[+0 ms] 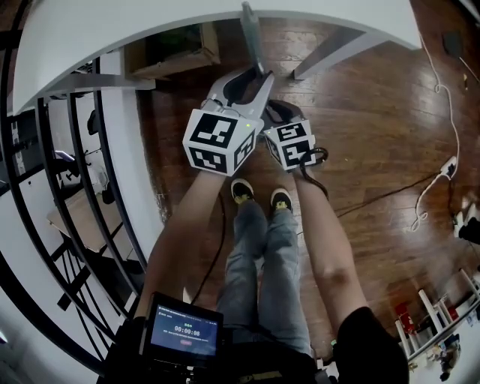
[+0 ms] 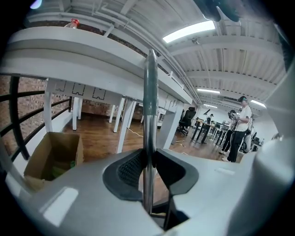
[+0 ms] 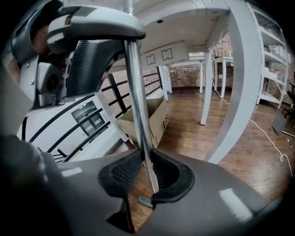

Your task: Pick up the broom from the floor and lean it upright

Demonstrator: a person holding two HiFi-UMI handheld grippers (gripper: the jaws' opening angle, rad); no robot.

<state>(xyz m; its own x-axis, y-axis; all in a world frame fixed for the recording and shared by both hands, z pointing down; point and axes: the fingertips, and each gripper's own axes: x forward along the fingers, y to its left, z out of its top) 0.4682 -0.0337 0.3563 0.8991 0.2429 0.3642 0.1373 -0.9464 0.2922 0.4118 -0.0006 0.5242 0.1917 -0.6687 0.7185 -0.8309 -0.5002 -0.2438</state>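
Note:
The broom shows only as a grey metal handle (image 1: pixel 252 37); its head is out of sight. In the head view the handle stands steeply, its top reaching the white table's edge. My left gripper (image 1: pixel 255 79) is shut on the handle, which runs upright (image 2: pixel 150 101) between its black pads (image 2: pixel 131 168). Just below it my right gripper (image 1: pixel 271 111) is shut on the same handle (image 3: pixel 137 106), pinched between its pads (image 3: pixel 124 173). In the right gripper view the left gripper (image 3: pixel 92 46) sits higher on the pole.
A white table (image 1: pixel 360 19) overhangs the handle's top; its leg (image 3: pixel 235 83) stands close by. A cardboard box (image 1: pixel 176 49) (image 2: pixel 53 156) (image 3: pixel 154 117) sits under it. Black railing (image 1: pixel 67 187) runs at left. Cables (image 1: pixel 442 165) lie on the wood floor. People (image 2: pixel 237 133) stand far off.

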